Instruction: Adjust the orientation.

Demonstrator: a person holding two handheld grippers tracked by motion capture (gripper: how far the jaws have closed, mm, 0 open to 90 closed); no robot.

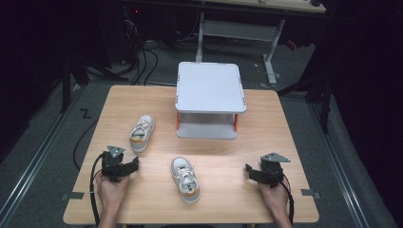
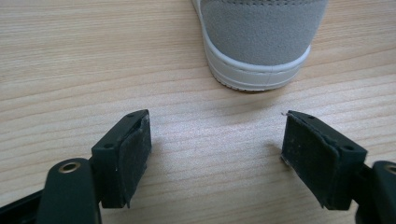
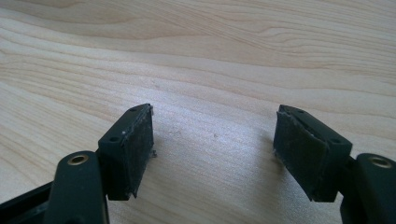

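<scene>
Two small white-and-grey shoes with orange lining lie on the wooden table (image 1: 266,118). One shoe (image 1: 141,133) lies left of centre and the other shoe (image 1: 185,179) lies near the front middle. My left gripper (image 1: 134,165) rests on the table between them, held by a hand, its jaws open and empty. In the left gripper view, the left gripper (image 2: 217,135) faces a shoe's grey suede end (image 2: 261,37) a short way ahead, apart from the jaws. My right gripper (image 1: 248,170) rests at the front right, open and empty, and in its own view the right gripper (image 3: 215,128) has bare wood between its jaws.
A white two-level rack (image 1: 210,88) with orange posts stands at the table's far middle. Beyond the table are a desk frame (image 1: 237,31) and cables on the floor (image 1: 142,61). Bare wood lies between the near shoe and my right gripper.
</scene>
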